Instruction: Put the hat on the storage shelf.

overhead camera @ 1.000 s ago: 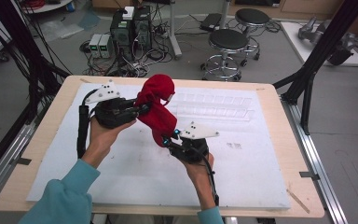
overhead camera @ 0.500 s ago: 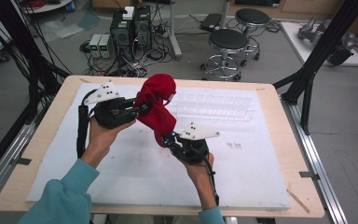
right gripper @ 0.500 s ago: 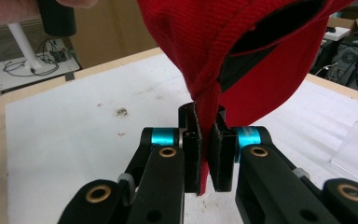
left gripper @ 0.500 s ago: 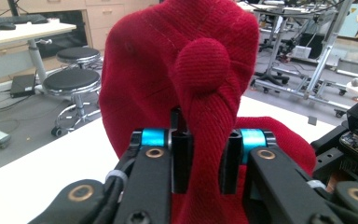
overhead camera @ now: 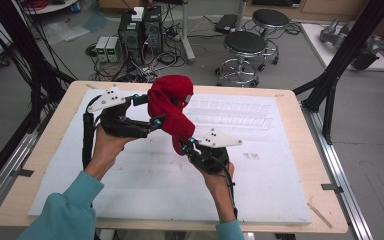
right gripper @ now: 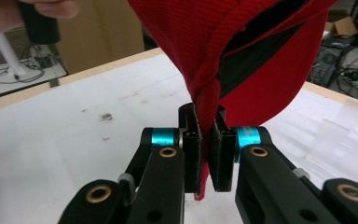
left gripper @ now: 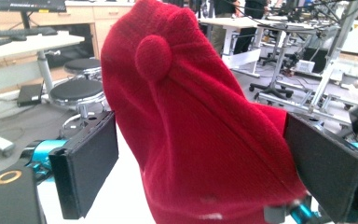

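- A red knitted hat [overhead camera: 171, 112] hangs in the air above the middle of the table [overhead camera: 290, 107], between the two grippers, clear of the white mat [overhead camera: 145, 175] that covers the table top
- In the left gripper view the hat [left gripper: 191, 126] stands upright between the jaws, a round knitted bobble [left gripper: 153, 55] on its upper side
- In the right gripper view its rim [right gripper: 205, 100] hangs down in a fold, with the dark inside of the hat [right gripper: 256, 51] open to view
- The right gripper [overhead camera: 184, 146] is clamped tight on the lower edge of the hat; in its own view the gripper [right gripper: 206, 154] pinches the doubled red fabric with both pads pressed flat on it
- The left gripper [overhead camera: 150, 111] stands wide apart around the upper part of the hat; its jaws have just been opening, and in its own view the gripper [left gripper: 200, 161] has the hat between the pads, the left pad apart from the cloth and the right one at its edge
- A person's left hand [overhead camera: 106, 145] and right hand [overhead camera: 219, 175], in teal sleeves [overhead camera: 67, 210], carry the grippers
- A clear ribbed tray [overhead camera: 230, 111] lies on the mat beyond the hat
- Two stools [overhead camera: 246, 47] and computer cases [overhead camera: 140, 30] stand on the floor behind the table
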Demonstrator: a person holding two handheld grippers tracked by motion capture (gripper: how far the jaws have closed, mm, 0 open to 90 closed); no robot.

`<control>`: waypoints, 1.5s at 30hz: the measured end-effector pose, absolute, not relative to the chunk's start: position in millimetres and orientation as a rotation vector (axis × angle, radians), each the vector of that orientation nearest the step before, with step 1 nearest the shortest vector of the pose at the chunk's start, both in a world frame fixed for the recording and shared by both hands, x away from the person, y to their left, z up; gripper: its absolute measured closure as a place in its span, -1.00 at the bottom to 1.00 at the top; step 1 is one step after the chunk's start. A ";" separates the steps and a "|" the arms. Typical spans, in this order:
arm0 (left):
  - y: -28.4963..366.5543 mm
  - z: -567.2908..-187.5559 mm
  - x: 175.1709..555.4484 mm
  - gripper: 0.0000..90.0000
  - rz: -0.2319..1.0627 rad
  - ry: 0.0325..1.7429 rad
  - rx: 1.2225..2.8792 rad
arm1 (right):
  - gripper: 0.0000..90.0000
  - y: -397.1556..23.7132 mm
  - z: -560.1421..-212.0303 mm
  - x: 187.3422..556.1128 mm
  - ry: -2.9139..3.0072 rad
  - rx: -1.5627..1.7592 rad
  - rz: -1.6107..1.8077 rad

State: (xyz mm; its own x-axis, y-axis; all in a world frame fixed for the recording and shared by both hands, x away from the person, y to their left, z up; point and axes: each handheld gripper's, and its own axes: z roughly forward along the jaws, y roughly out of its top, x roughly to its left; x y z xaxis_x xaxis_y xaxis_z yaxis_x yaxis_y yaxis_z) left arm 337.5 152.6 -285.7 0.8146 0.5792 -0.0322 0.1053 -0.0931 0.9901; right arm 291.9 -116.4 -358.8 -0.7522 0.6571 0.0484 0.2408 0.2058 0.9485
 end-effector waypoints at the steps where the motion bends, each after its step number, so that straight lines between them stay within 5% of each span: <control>1: 153.3 -285.5 337.1 -0.75 0.425 0.536 1.631 | 0.90 -117.7 -357.8 292.2 2.114 0.843 1.562; 30: 171.3 -281.2 330.8 -0.80 0.462 0.456 1.646 | 0.90 -130.0 -346.9 297.2 2.075 0.839 1.559; 45: 210.9 -321.9 324.7 -0.85 0.433 0.485 1.726 | 0.90 -163.7 -323.9 313.8 1.977 0.892 1.535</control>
